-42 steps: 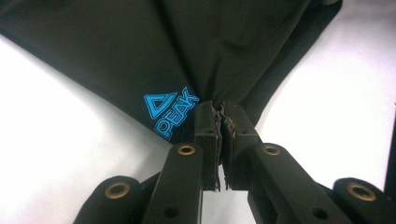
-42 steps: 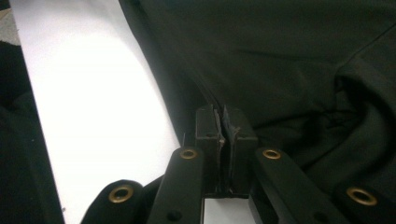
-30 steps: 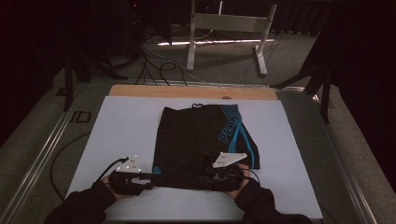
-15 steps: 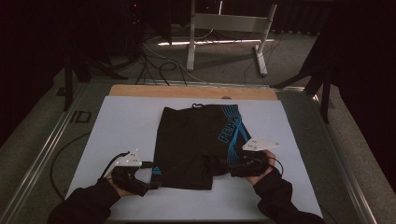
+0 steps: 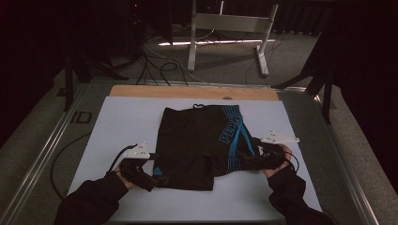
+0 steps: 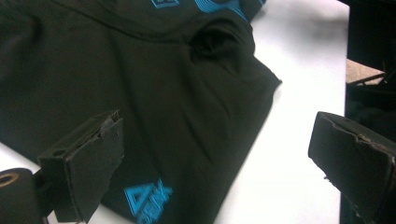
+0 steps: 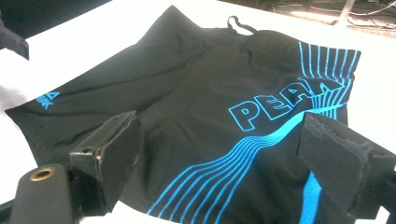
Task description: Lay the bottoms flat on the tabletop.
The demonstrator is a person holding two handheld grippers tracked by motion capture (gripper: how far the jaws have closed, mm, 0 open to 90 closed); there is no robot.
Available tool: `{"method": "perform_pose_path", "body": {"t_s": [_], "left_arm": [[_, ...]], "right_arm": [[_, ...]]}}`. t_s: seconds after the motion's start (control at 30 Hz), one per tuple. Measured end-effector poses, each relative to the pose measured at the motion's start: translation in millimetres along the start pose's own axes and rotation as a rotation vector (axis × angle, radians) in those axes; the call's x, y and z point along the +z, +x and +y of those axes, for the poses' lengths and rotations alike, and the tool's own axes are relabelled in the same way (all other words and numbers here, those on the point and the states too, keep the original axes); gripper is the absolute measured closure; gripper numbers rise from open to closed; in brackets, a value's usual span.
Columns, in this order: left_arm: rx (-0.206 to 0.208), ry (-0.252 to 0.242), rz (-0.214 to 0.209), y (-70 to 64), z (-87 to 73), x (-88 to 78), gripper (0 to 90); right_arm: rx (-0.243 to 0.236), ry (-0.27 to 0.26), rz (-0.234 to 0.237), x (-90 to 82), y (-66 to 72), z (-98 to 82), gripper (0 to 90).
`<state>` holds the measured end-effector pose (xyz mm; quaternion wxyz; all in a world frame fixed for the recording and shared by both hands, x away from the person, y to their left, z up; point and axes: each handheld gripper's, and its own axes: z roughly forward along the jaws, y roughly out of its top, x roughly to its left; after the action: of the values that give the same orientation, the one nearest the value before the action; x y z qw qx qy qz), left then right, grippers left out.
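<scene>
White tabletop bears smooth black shorts; both grippers' jaws just spread, empty.

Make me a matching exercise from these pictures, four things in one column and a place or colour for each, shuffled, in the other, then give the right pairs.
Things:
1. black shorts
2. PEAK lettering
3. left gripper
4. wooden strip

Places or colours:
A. blue outline letters
B. along the far edge of the white tabletop
C. spread flat in the middle of the tabletop
D. jaws open at the shorts' near left corner

Pairs: 1-C, 2-A, 3-D, 4-B
</scene>
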<state>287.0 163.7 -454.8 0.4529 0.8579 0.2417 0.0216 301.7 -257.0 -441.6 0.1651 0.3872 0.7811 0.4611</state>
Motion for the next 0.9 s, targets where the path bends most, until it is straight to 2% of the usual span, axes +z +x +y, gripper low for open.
{"method": "perform_pose_path", "body": {"t_s": [0.07,0.17,0.4,0.53,0.57,0.6,0.9], "left_arm": [[-0.001,-0.021,0.007,0.0,8.3,0.5,2.7],[0.012,-0.031,-0.007,-0.4,18.6,2.0,2.2],[0.058,-0.013,-0.056,-8.1,41.8,15.0,2.2],[0.086,-0.011,-0.073,-15.6,54.4,28.7,2.2],[0.102,-0.008,-0.086,-18.6,59.0,36.9,2.2],[0.102,-0.008,-0.086,-18.6,59.0,36.9,2.2],[0.144,0.027,-0.135,-28.2,75.8,73.3,2.0]], "right_arm": [[0.002,0.002,-0.015,-4.4,-4.7,-0.1,13.2],[0.022,-0.004,-0.027,-9.4,-10.6,-1.7,13.3],[0.032,-0.022,-0.037,-22.4,-15.3,-5.7,13.8],[0.041,-0.024,-0.047,-26.1,-17.8,-8.7,13.7],[0.052,-0.023,-0.051,-28.3,-19.0,-11.7,13.7],[0.052,-0.023,-0.051,-28.3,-19.0,-11.7,13.7],[0.078,0.024,-0.077,-34.2,-26.0,-32.3,12.9]]}}
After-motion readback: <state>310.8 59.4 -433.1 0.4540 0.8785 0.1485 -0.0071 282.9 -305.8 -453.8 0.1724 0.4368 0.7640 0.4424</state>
